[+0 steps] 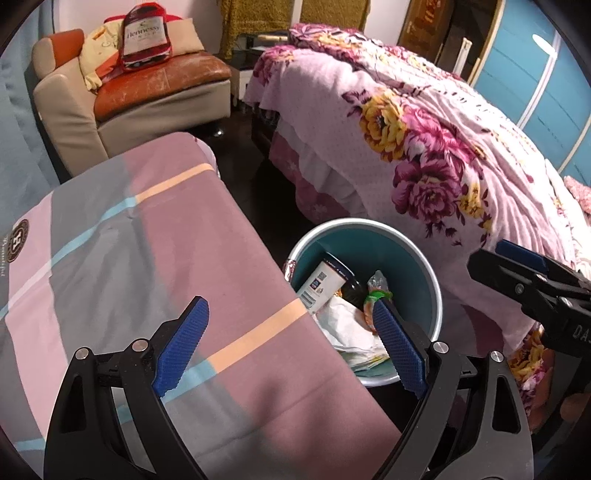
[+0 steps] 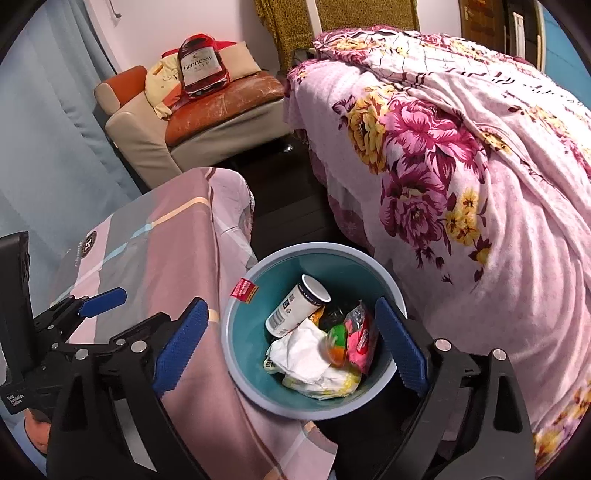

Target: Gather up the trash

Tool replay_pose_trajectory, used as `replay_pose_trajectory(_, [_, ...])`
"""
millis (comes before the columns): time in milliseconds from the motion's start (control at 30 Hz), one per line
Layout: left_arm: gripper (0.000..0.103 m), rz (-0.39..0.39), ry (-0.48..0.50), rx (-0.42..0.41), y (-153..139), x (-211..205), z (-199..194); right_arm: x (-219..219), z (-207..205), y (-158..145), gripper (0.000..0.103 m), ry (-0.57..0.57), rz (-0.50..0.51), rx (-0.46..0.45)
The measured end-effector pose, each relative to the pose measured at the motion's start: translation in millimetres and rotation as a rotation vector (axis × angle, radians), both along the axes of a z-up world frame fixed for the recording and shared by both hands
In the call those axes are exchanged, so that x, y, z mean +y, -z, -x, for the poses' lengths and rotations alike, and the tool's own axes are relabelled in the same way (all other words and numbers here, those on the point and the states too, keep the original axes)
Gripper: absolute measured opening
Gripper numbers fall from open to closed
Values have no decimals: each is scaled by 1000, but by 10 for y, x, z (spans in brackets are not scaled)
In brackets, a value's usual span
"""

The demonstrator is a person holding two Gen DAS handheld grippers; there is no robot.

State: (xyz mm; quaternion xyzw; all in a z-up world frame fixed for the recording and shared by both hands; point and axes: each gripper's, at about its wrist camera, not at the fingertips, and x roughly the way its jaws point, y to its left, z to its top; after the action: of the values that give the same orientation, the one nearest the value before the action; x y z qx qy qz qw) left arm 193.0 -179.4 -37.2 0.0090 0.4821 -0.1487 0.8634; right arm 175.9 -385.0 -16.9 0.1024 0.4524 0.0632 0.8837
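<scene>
A round bin (image 2: 236, 325), teal inside, stands on the dark floor between a draped table and the bed. In it lie a white paper cup with a barcode (image 2: 295, 306), crumpled white tissue (image 2: 303, 354), a pink wrapper (image 2: 360, 341) and a blurred green-and-orange piece (image 2: 336, 343). A small red wrapper (image 2: 243, 290) sits at the bin's left rim. My right gripper (image 2: 290, 303) hangs open above the bin with nothing between its pads. My left gripper (image 1: 288, 302) is open and empty too, over the table edge beside the bin (image 1: 436, 288). The cloth hides the bin's left part in the left wrist view.
The table's pink and grey striped cloth (image 1: 147, 258) reaches the bin's left side. A bed with a floral blanket (image 1: 406, 147) fills the right. A tan and orange armchair (image 1: 147, 92) at the back holds a bottle-printed bag (image 1: 146, 35). Dark floor runs between them.
</scene>
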Motion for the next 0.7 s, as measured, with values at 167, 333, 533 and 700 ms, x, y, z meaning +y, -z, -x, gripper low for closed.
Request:
replay_pose_trajectory(167, [91,0,-20,-12,-108,135,141,115,191,-119,96,-11,31,-10])
replay_pose_trajectory(333, [99,6,-42,-12,-175,282,307,233,413,-220,96,-16,59,-22])
replay_pose_trajectory(533, [99,-5,-62,-36,-255,423,524,326,647,-316,96,-9,69,-26])
replay_pose_trajectory(700, [99,7,-83,-50,-309,573,721,398,841,-379,96,-13,77,-39])
